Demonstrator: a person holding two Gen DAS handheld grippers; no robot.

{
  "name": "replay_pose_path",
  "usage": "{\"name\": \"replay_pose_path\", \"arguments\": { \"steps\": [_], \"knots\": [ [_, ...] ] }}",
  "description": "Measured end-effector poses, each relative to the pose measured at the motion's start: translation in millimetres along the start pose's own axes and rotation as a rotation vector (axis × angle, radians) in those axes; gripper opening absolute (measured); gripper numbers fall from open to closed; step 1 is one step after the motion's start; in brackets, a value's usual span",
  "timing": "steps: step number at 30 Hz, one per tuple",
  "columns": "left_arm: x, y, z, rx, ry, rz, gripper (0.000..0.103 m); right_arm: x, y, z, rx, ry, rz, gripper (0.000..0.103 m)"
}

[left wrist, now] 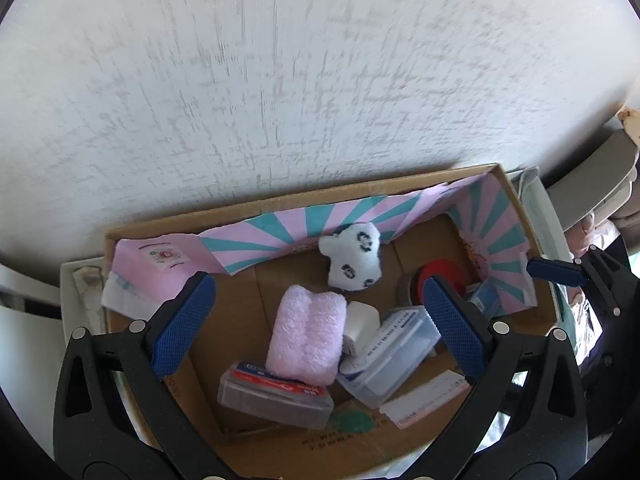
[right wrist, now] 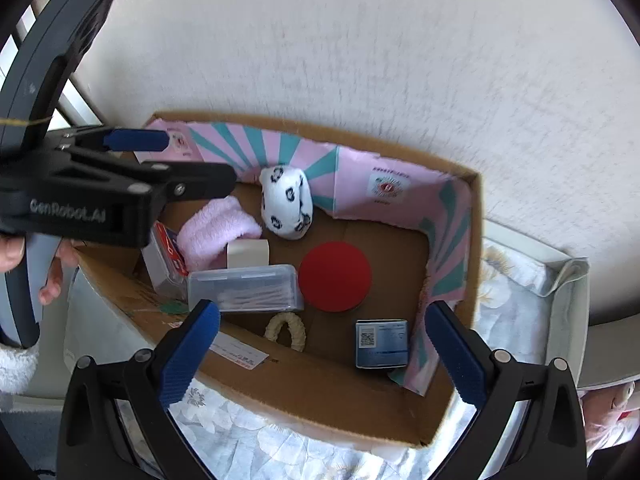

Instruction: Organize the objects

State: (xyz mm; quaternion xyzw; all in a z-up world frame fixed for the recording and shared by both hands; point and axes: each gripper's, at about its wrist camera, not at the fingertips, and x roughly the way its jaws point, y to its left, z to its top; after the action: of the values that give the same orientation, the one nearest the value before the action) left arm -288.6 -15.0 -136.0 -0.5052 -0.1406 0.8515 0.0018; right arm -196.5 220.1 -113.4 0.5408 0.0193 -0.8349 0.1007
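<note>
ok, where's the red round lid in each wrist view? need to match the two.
Left wrist: red round lid sits right of centre, mostly hidden behind the left tongs' right finger, near the box's right wall.
Right wrist: red round lid is at centre, fully visible on the box floor, right of the clear plastic case.
Shared landmark: the white plush with black spots, against the pink-and-teal liner.

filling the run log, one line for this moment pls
left gripper open, empty | right gripper open, empty | both over cardboard box | pink towel inside
</note>
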Motion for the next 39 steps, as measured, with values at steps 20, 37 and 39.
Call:
{"name": "replay_pose_path", "arguments": {
  "steps": [20, 37, 39],
  "knots": [
    [-200, 2, -34, -0.069, -0.254, 0.1, 0.103, -112, 0, -29, 0.197, -0.231, -0.146, 0.102],
    [-235, -1, -136, -0.176, -0.323, 0.166, 0.103, -145, 22, -103, 0.277, -0.324, -0.201, 0.102],
    [-236, 0, -142, -0.186, -0.32, 0.165, 0.103, -144, 23, -107, 0.271, -0.323, -0.212, 0.102]
  ]
}}
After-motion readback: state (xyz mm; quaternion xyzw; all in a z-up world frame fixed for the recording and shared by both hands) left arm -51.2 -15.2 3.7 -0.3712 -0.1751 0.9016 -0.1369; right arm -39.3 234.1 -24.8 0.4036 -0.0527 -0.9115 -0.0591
